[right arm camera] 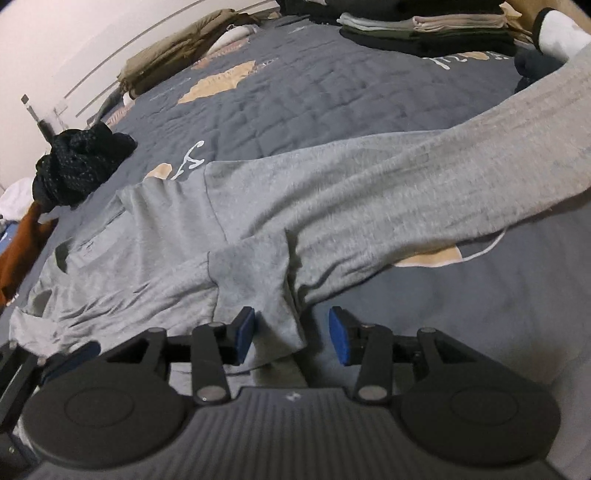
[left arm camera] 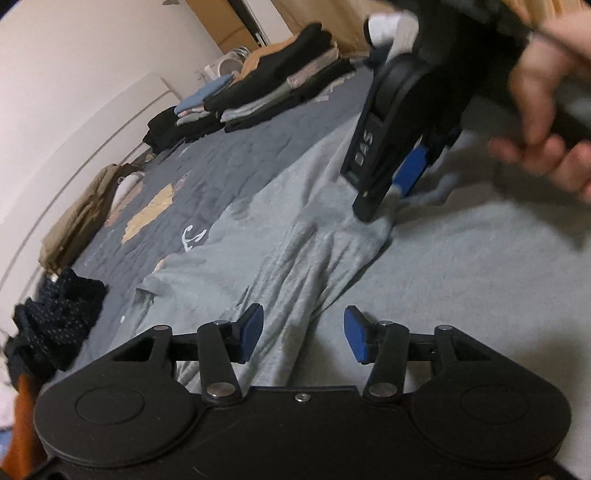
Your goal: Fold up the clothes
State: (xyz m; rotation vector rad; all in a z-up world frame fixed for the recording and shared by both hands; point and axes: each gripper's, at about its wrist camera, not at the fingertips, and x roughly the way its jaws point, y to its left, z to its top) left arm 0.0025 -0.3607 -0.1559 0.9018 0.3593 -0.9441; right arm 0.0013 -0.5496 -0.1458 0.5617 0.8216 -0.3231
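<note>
A grey garment (right arm camera: 332,192) lies spread on the dark blue quilt (right arm camera: 314,88), with one long part running off to the upper right. In the right wrist view my right gripper (right arm camera: 291,334) is open, and a folded flap of the grey cloth (right arm camera: 258,288) lies between its blue pads (right arm camera: 340,336). The left wrist view shows my left gripper (left arm camera: 304,334) open just above wrinkled grey cloth (left arm camera: 280,258), gripping nothing. In that same view a hand (left arm camera: 543,110) holds the right gripper (left arm camera: 391,192), whose tips rest on the grey fabric.
Stacks of folded clothes (left arm camera: 280,85) line the far side of the bed (right arm camera: 424,26). A crumpled dark dotted garment (right arm camera: 81,166) lies at the left edge, with an orange cloth (right arm camera: 18,254) below it. A tan garment (right arm camera: 173,55) lies by the wall.
</note>
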